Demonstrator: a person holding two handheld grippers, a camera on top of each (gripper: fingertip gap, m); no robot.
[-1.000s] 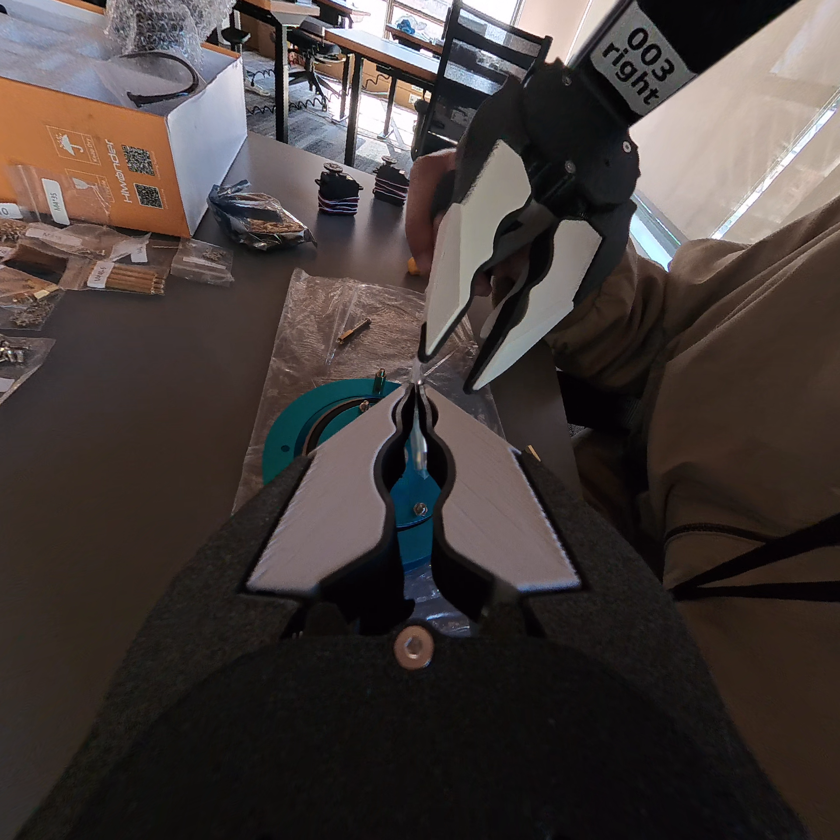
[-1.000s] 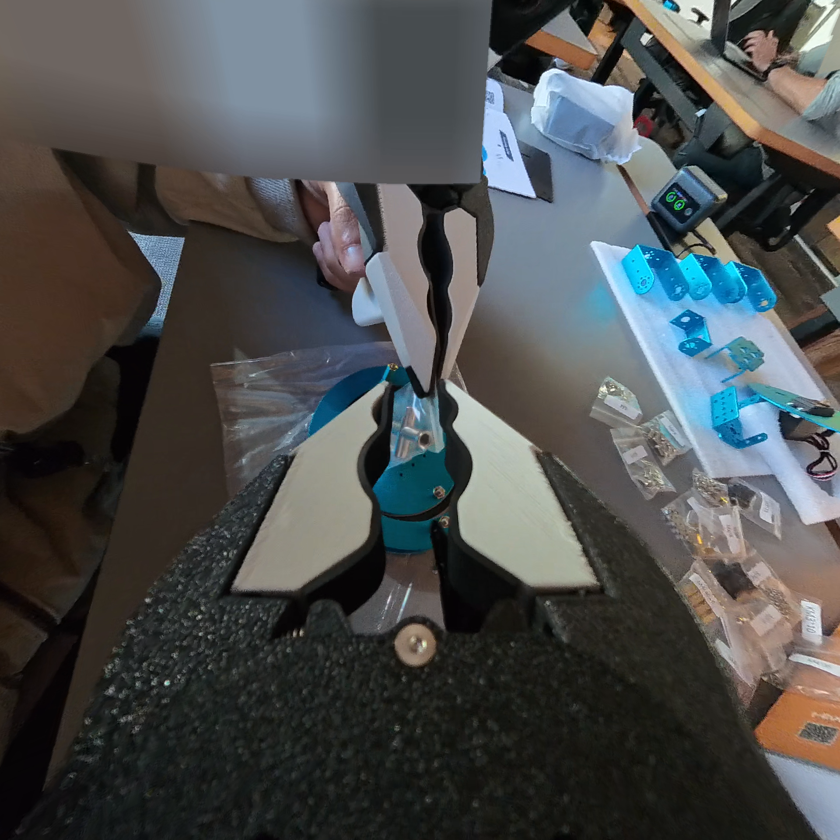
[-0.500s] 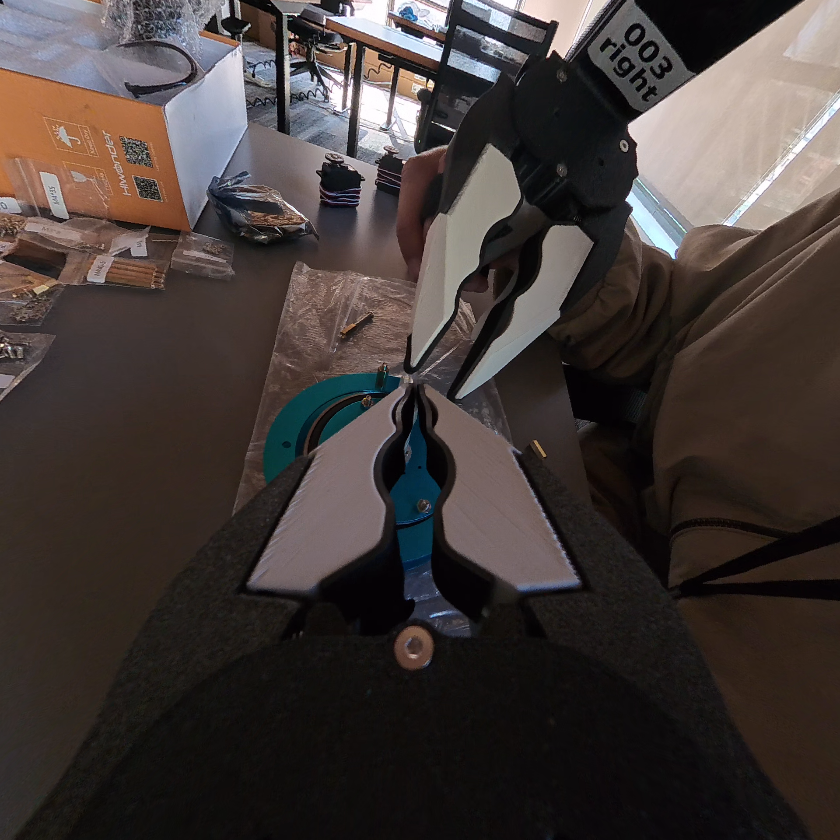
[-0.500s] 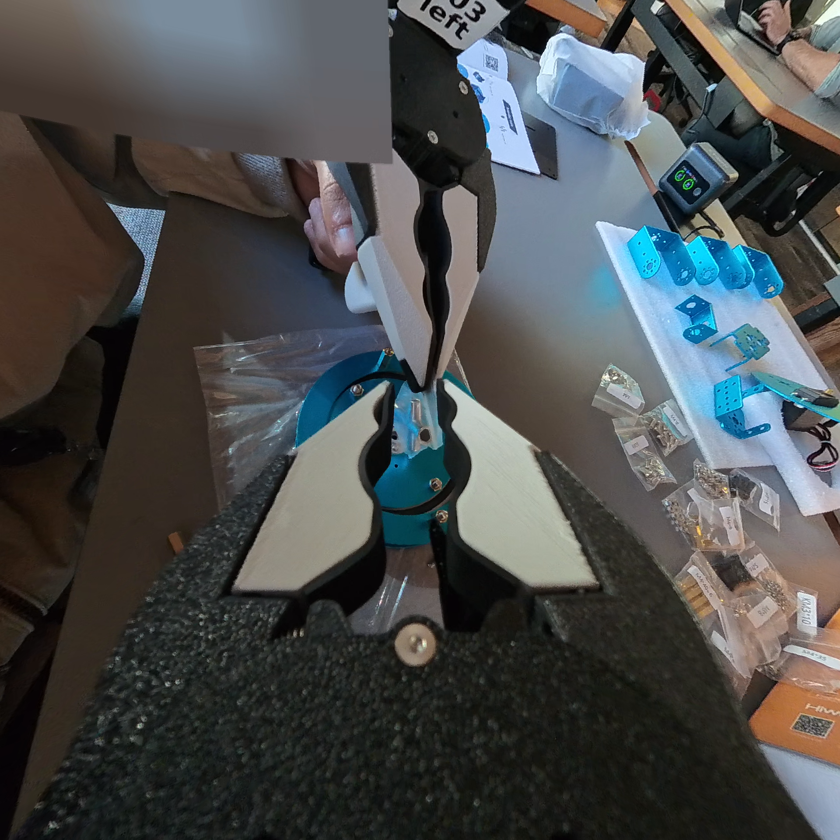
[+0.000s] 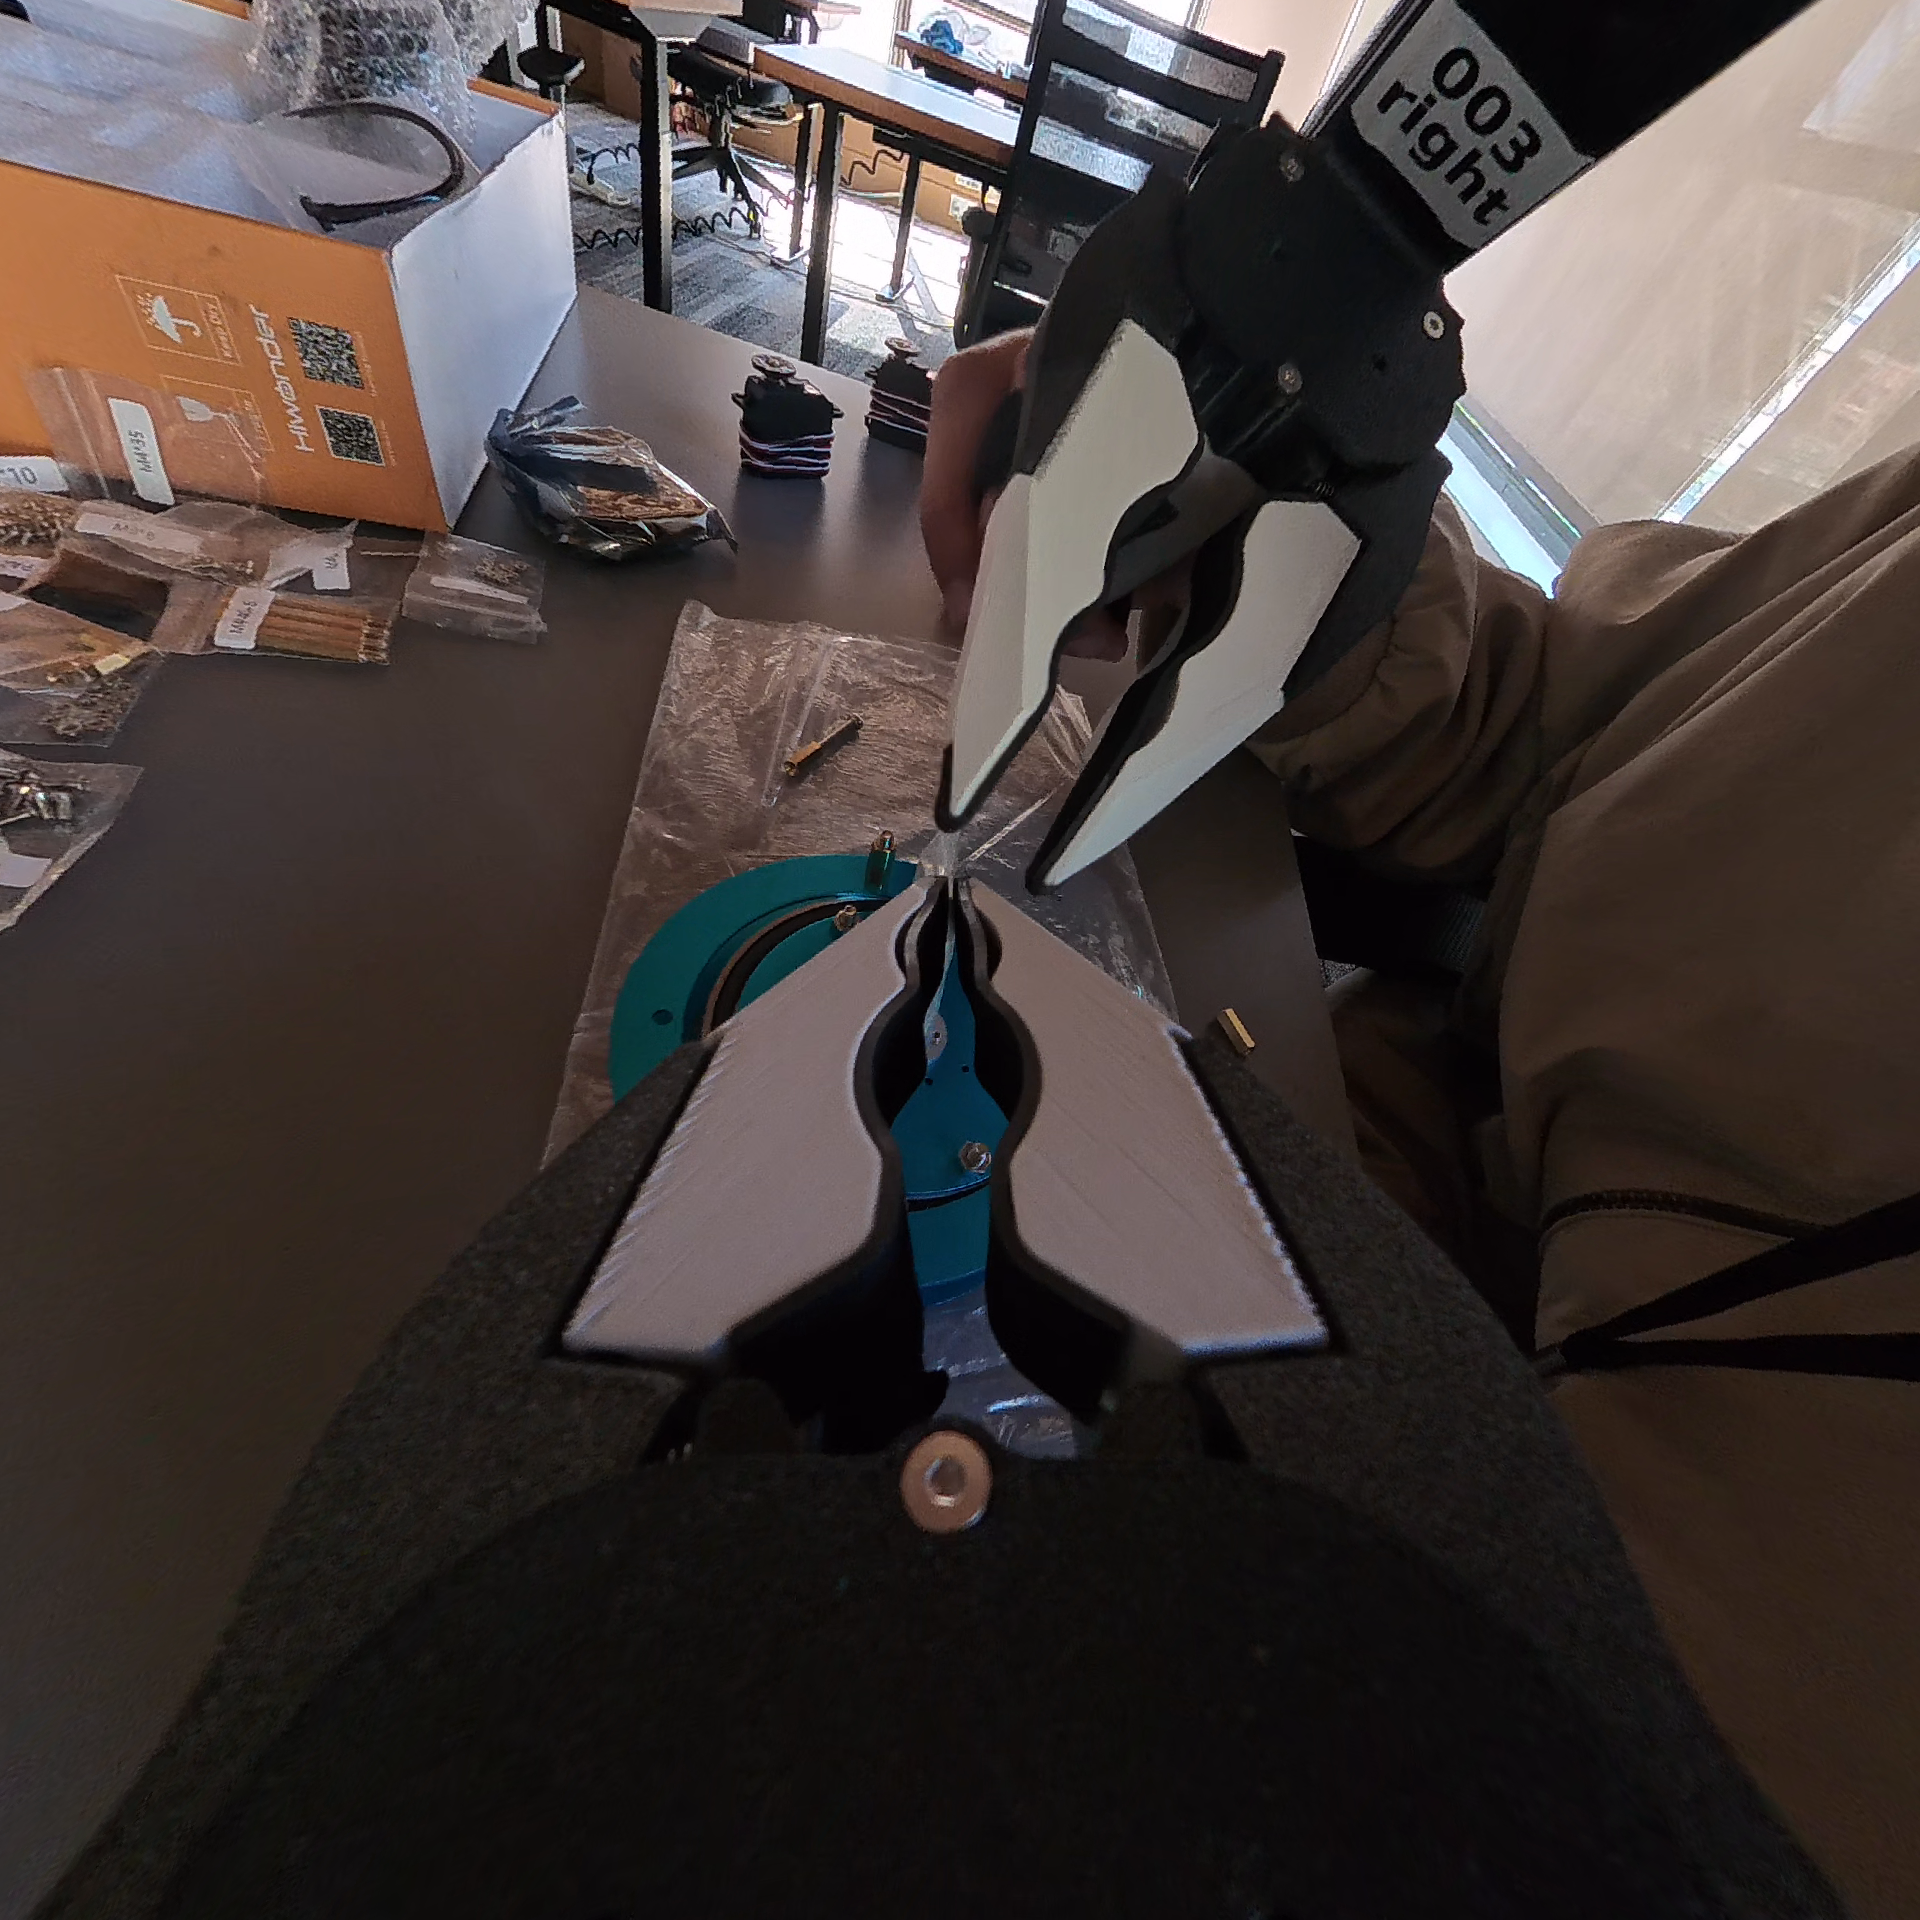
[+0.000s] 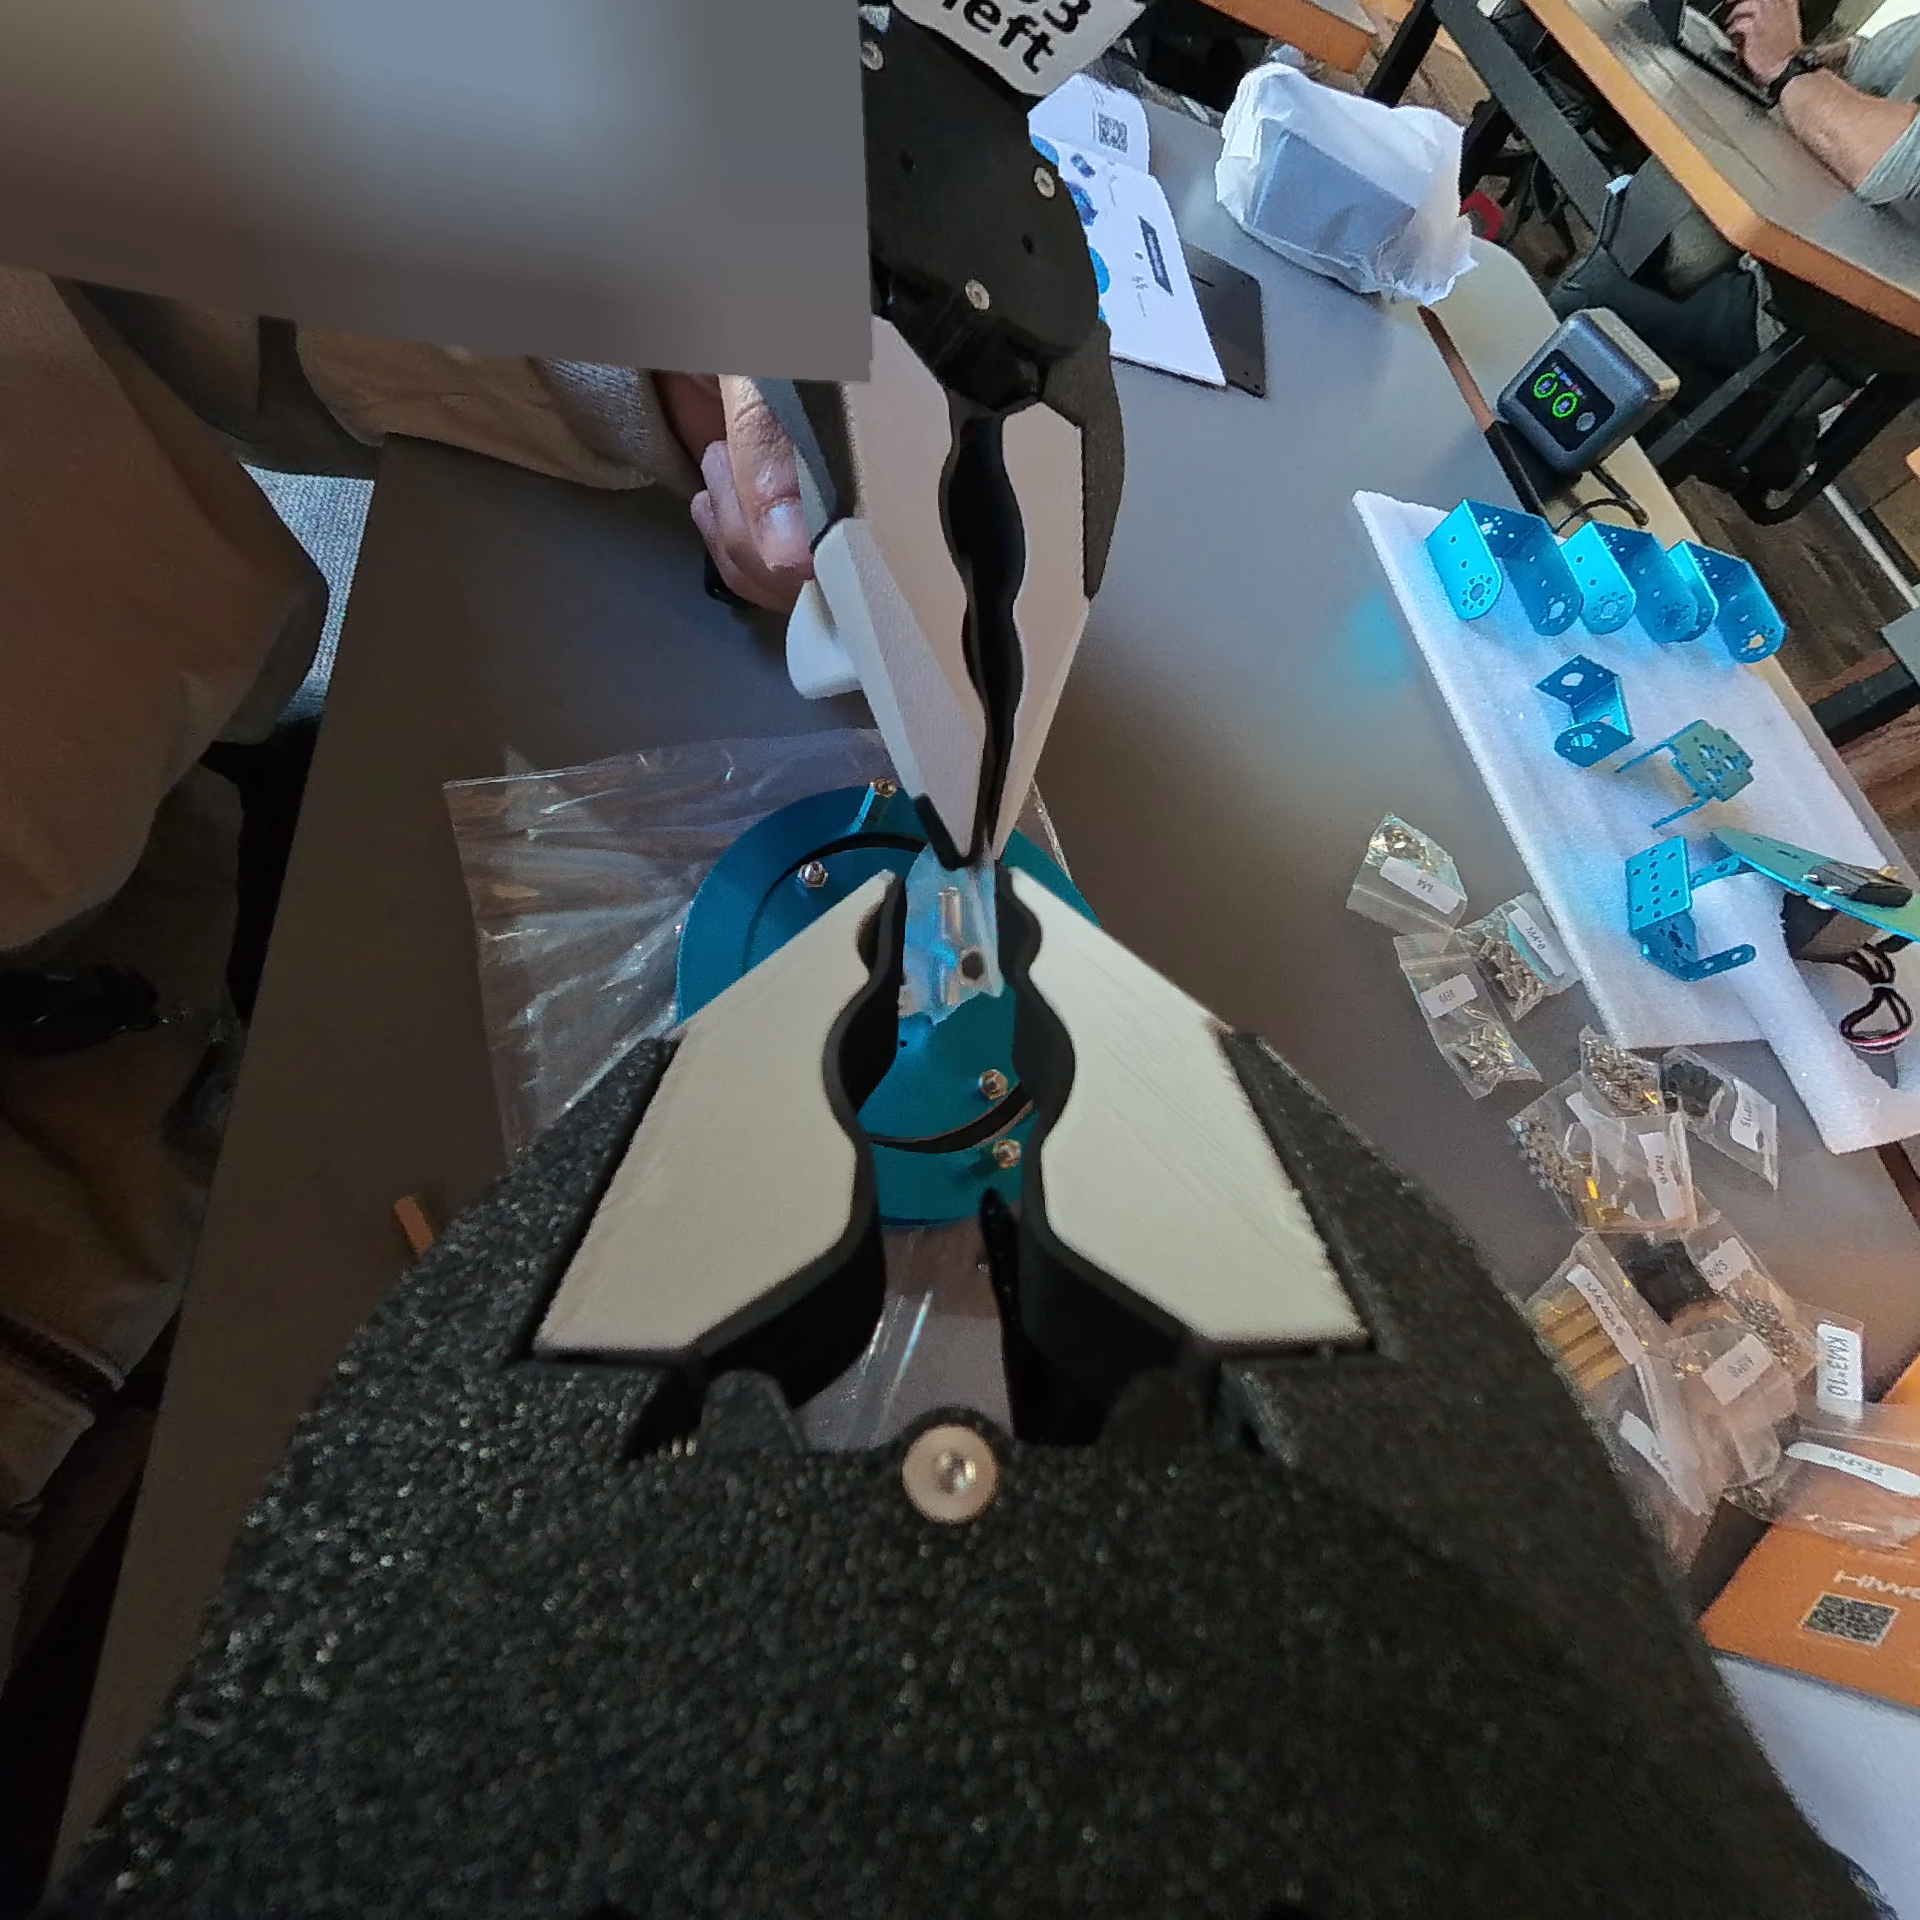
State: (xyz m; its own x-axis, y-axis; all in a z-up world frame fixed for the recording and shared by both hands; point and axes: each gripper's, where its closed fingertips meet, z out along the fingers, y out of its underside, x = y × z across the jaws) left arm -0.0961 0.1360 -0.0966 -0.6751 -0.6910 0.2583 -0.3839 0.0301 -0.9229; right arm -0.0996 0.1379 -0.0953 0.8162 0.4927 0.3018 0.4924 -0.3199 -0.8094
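My left gripper [image 5: 945, 891] is shut on the top of a small clear bag [image 6: 951, 945] holding silver standoffs. It hangs just above a teal metal disc [image 5: 675, 987] that lies on a clear plastic sheet [image 5: 790, 707]. My right gripper [image 6: 951, 881] is open, its fingertips on either side of the bag and not pinching it. In the left wrist view the right gripper [image 5: 995, 847] comes down from the upper right, its jaws apart right at my left tips. In the right wrist view the left gripper [image 6: 961, 852] comes down from above, over the disc [image 6: 748, 935].
An orange box [image 5: 208, 343], hardware bags [image 5: 301, 623], a dark bag [image 5: 603, 499] and two servos [image 5: 784, 426] lie at the far left. A loose brass standoff [image 5: 821, 743] lies on the sheet. A foam pad [image 6: 1829, 1091] with blue brackets, more bags [image 6: 1558, 1039] and a small screen device [image 6: 1569, 390] lie to the right.
Both grippers have shifted only slightly over the disc. The left stays shut on the bag. The right stays open around it.
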